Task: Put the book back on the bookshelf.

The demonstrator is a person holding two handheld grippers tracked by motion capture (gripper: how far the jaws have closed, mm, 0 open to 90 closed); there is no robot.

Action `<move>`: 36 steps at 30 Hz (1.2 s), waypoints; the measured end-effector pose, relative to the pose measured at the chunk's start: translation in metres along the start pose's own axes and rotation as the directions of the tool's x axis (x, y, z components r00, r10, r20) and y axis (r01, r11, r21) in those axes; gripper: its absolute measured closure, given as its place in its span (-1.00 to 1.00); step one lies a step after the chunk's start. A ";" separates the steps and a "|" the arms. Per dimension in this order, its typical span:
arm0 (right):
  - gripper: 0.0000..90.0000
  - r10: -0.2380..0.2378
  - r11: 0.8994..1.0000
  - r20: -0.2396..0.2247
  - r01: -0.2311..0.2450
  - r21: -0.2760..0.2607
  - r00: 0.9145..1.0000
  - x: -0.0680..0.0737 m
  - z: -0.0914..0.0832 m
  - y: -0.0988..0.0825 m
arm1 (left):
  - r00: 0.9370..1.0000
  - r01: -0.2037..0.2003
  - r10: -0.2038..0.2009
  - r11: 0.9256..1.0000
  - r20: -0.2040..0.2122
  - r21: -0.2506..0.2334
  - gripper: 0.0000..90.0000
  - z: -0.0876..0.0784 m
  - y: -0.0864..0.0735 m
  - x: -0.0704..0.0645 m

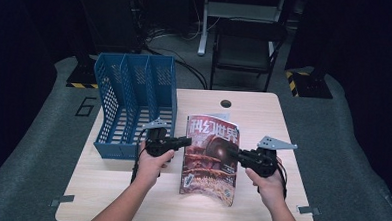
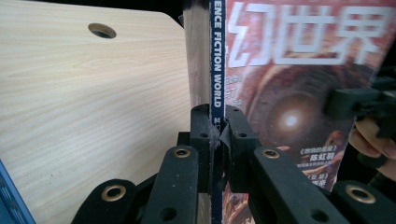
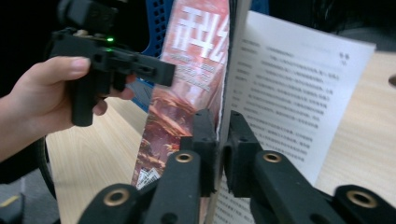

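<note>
From the high view, a magazine (image 1: 210, 158) with a red cover stands raised off the wooden table (image 1: 105, 186), held from both sides: the left gripper (image 1: 186, 140) meets its spine edge and the right gripper (image 1: 230, 153) its open edge, each in a hand coming up from the bottom of the frame. A blue file rack (image 1: 134, 105) with three slots sits on the table just to the left of the left gripper, and a dark chair (image 1: 246, 50) stands on the floor beyond the table. How tightly the jaws sit cannot be read from up here. The left gripper view settles it for that side: the left gripper (image 2: 218, 122) has its two black jaws pinched together on the magazine (image 2: 299, 102) at its dark blue spine, which reads "SCIENCE FICTION WORLD" in part, with the cover turned to the right and bare table (image 2: 93, 102) with a round hole to the left. The right gripper view adds what neither other view gives: the right gripper (image 3: 223, 128) is closed on a thin part of the magazine (image 3: 187, 79) near its front, while an inner page of printed text (image 3: 294, 93) fans free to the right. The left gripper (image 3: 159, 72) shows farther off, with the file rack (image 3: 161, 23) behind it.
</note>
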State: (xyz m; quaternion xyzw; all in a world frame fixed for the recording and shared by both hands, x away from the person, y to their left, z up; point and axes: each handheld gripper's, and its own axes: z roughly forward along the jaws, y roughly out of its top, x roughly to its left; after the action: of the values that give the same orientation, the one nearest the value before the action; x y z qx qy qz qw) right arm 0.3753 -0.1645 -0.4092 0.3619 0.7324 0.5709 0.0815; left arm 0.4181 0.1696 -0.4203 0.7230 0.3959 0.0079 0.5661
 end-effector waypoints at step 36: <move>0.94 -0.167 0.984 0.109 0.172 -0.039 0.980 0.011 -0.001 0.022 | 0.990 -0.141 0.138 0.987 -0.040 -0.080 0.84 -0.018 -0.001 -0.013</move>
State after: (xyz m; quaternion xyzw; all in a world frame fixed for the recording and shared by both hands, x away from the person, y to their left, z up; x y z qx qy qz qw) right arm 0.3767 -0.1566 -0.3865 0.3258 0.7413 0.5594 0.1771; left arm 0.3998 0.1768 -0.4090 0.7245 0.3536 0.0764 0.5867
